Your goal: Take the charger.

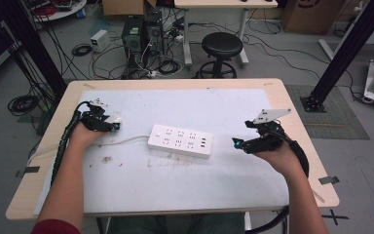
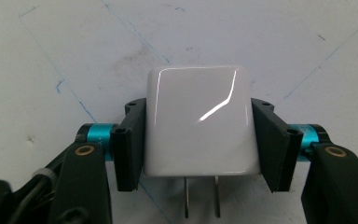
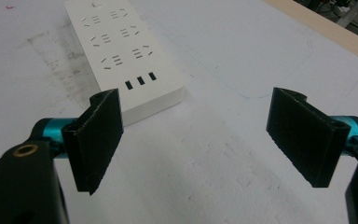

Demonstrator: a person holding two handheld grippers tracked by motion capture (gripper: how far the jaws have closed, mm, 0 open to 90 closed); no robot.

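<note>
**Fingers squeeze a little white plug block**

Fingers first, seen from up high. We hold our left gripper (image 1: 112,124) at the left side of the bench (image 1: 126,195), low over the white top. Its fingers point toward the middle. From up here the plug block is too small for us to make out. A thin white cord (image 1: 131,140) runs on the bench from near that gripper to the white power strip (image 1: 180,141). The power strip lies flat in the middle of the bench. Our right gripper (image 1: 239,143) sits at the right side, near the strip but not touching it, and points at it. A black stool (image 1: 221,48) stands on the floor past the far edge of the bench.

Next we look along our left gripper (image 2: 198,135). Its two black fingers (image 2: 131,144) are pressed on the two sides of a shiny white plug block (image 2: 198,123). So the fingers are closed on the block and hold it tight. Two flat metal prongs (image 2: 200,196) stick out of the block toward us. The white bench (image 2: 51,46) is right behind it.

Last we look along our right gripper (image 3: 200,135). Its fingers (image 3: 98,140) stand wide apart, and we see just bench (image 3: 205,154) between them. The power strip (image 3: 121,56) lies just past the left finger. We can see its rows of plug holes and three small dark slots at the near end.
</note>
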